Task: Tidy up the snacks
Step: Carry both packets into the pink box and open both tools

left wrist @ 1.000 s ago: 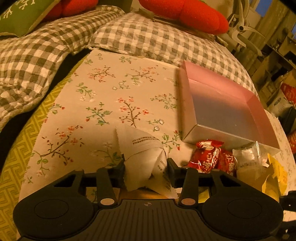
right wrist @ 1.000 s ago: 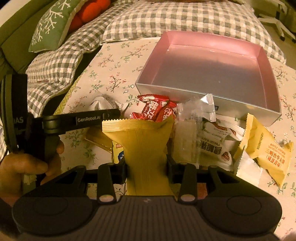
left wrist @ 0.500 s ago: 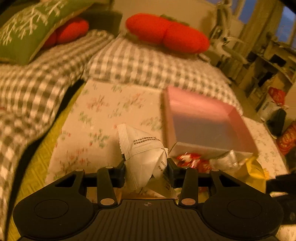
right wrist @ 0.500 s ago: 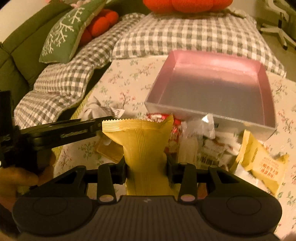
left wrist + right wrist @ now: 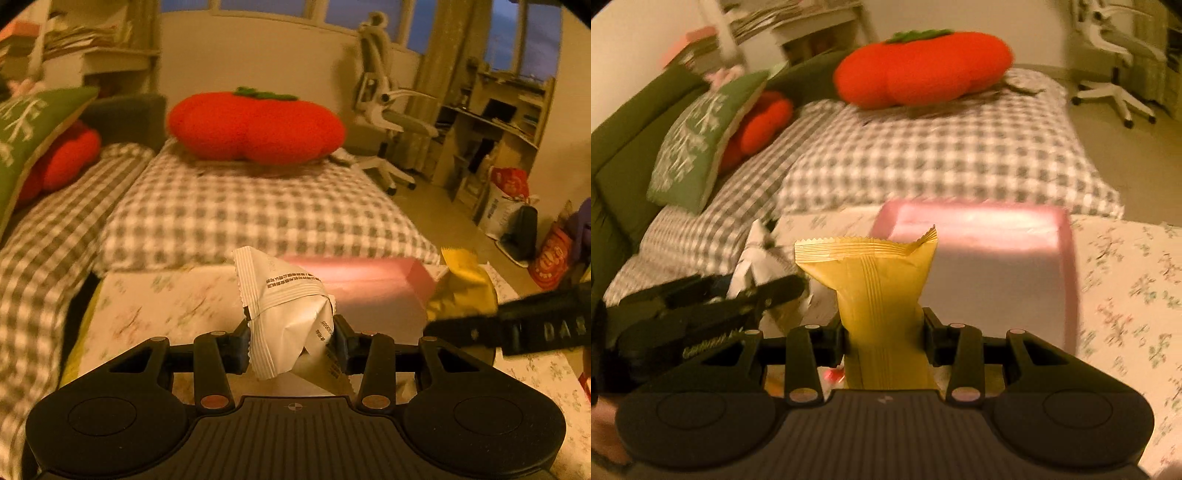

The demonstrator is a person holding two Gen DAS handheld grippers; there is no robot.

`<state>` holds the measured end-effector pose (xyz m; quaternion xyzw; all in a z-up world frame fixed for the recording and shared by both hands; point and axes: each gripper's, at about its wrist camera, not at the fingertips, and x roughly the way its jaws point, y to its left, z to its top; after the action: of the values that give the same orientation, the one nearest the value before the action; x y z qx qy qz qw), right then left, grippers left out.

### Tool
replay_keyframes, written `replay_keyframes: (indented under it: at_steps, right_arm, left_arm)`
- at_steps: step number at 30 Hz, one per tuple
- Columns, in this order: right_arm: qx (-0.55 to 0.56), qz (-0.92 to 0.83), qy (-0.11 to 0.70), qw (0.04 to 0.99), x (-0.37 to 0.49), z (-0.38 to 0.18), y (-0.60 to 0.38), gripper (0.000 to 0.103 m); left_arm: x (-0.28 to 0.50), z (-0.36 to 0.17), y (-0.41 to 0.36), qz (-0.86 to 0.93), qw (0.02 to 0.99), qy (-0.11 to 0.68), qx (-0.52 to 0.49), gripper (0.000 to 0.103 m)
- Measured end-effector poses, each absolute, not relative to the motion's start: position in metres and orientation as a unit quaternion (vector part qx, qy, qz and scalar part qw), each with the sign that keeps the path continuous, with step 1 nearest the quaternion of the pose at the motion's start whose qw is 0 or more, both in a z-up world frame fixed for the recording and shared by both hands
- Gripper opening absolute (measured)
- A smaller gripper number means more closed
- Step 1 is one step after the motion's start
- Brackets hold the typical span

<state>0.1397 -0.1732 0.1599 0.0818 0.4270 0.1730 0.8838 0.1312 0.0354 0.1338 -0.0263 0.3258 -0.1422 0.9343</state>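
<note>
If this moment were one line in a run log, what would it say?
left tool: shut on white snack packet | right tool: shut on yellow snack packet | both lifted before pink box | next, probably: drop in

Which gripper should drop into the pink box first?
Right, marginally. The right gripper holds the yellow packet with the pink box straight ahead. The left gripper grips the white packet, and the box sits off to its right.

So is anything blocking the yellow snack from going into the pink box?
Nothing visible does. The right gripper holds the yellow snack packet just in front of the pink box; only the box's near wall lies ahead, and the view is blurred.
</note>
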Motion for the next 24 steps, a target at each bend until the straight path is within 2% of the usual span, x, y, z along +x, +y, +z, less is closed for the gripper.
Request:
replay_keyframes:
  at_steps: [4,10,14,20,22,24]
  right_arm:
    - [0.089,0.146,0.423,0.89,0.161,0.143,-0.188,0.037]
    - [0.123,0.132,0.462,0.868,0.199,0.102,-0.184,0.037]
    - [0.13,0.13,0.482,0.857,0.202,0.081,-0.175,0.037]
    - [0.133,0.14,0.497,0.846,0.206,0.068,-0.162,0.038]
    - [0.148,0.141,0.498,0.842,0.204,0.068,-0.165,0.045]
    - [0.164,0.142,0.496,0.841,0.202,0.072,-0.17,0.051]
  left_arm:
    - [0.156,0.114,0.013,-0.149,0.926,0.346,-0.017,0.04]
    - [0.174,0.09,-0.008,-0.154,0.916,0.37,0.017,0.041]
    - [0.178,0.077,-0.016,-0.153,0.911,0.379,0.06,0.041]
    - [0.178,0.066,-0.016,-0.161,0.904,0.39,0.068,0.042]
    - [0.174,0.072,-0.012,-0.166,0.906,0.386,0.056,0.043]
    - [0.169,0.081,-0.007,-0.167,0.909,0.378,0.051,0.053]
